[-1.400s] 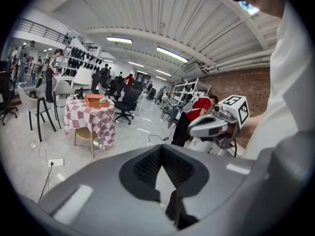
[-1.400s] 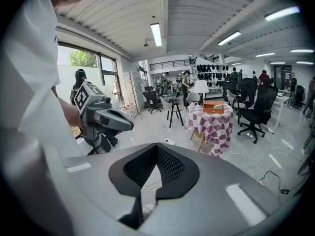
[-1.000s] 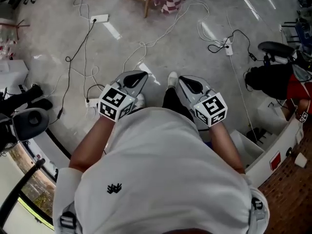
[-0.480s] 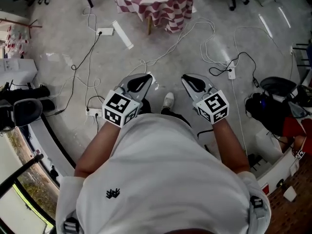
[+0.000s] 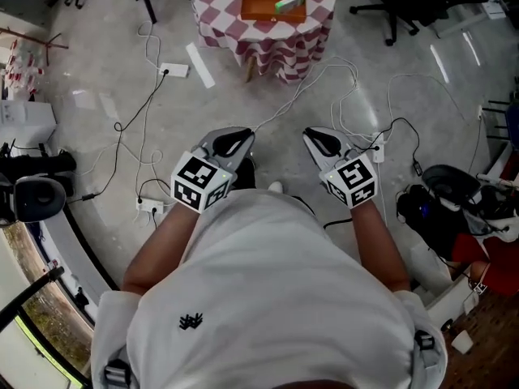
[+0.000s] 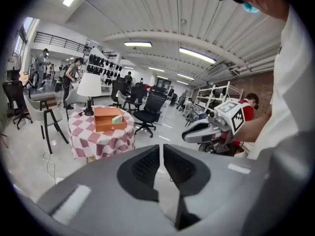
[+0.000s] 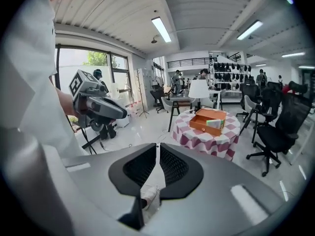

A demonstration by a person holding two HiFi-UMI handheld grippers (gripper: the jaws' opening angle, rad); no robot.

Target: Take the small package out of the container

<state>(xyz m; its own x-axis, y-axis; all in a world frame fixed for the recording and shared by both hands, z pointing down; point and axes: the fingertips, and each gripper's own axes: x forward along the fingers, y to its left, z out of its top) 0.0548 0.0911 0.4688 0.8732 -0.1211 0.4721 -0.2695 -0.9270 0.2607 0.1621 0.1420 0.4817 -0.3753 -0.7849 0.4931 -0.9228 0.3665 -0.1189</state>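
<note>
Since a second ago we have stepped forward, so the round table point(image 5: 285, 40) with its red-and-white checked cloth, only a sliver at the far edge before, now shows most of its top at the far middle of the head view. The open orange container point(image 5: 263, 2) has come into sight on it. The small package point(image 5: 289, 3) (pale green and white, as far as we can make out) stands inside the container, leaning against its right wall. We hold both grippers in front of the white shirt point(image 5: 268, 298), well short of the table, over bare floor crossed by white cables point(image 5: 324, 75). The left gripper point(image 5: 235, 136) has its jaws pressed together with only a thin slit between the pads and nothing in it. The right gripper point(image 5: 315, 136) is likewise closed on nothing. A white lamp point(image 6: 89, 86) stands on the table just left of the container.
</note>
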